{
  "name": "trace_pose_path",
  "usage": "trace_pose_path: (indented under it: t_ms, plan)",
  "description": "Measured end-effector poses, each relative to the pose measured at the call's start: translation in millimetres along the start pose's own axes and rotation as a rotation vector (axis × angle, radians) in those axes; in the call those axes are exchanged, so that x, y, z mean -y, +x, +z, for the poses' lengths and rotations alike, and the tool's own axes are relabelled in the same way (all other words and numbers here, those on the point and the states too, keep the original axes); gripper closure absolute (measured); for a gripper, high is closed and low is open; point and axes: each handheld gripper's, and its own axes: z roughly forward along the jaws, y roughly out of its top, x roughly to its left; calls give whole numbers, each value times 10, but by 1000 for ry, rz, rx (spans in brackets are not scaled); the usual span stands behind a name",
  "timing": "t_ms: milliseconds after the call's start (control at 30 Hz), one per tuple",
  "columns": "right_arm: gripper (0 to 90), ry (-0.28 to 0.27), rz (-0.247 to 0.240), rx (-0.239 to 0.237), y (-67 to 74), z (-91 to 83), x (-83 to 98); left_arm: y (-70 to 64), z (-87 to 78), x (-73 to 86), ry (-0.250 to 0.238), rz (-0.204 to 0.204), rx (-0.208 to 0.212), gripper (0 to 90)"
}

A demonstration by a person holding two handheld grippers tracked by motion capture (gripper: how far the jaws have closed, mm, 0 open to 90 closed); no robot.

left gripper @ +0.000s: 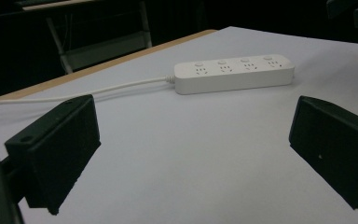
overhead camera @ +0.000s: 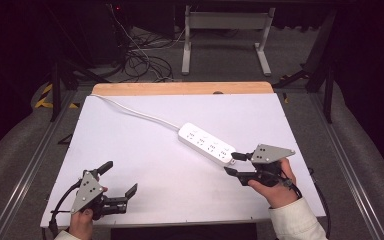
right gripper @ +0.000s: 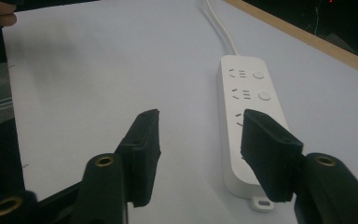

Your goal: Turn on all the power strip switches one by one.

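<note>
The right gripper [overhead camera: 235, 163] is hovering at the power strip's [overhead camera: 207, 143] near end, fingers apart, one above it; left gripper [overhead camera: 121, 177] is gaping over bare surface [overhead camera: 180, 185].

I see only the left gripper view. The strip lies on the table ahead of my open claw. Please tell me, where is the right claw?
Observer: In the high view, the right claw is at the end of the strip opposite the cord.
Operator: Is the strip between its jaws?
Observer: No. In the right gripper view the jaws stand apart with bare table between them, and the strip runs behind one jaw.
Operator: Is there anything on that end of the strip?
Observer: Yes, a small tab with a hole sticks out from it.
</note>
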Motion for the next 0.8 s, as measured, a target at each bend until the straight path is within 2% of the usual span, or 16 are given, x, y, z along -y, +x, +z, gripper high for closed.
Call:
trace_pose_path:
  t_ms: [233,367,533,667,800]
  plan:
    - [599,22,-14,3,-103,46,-130,3,-1,1,1,0,-3,20]
    - [722,48,-22,10,-133,76,-188,2,0,1,1,0,-6,20]
    - [900,70,-34,44,-160,100,-262,2,3,1,5,4,-8,20]
    - [900,108,-48,76,-209,147,-307,-2,4,1,9,10,-8,20]
    - [900,141,-11,74,-285,216,-322,0,4,2,7,6,-12,20]
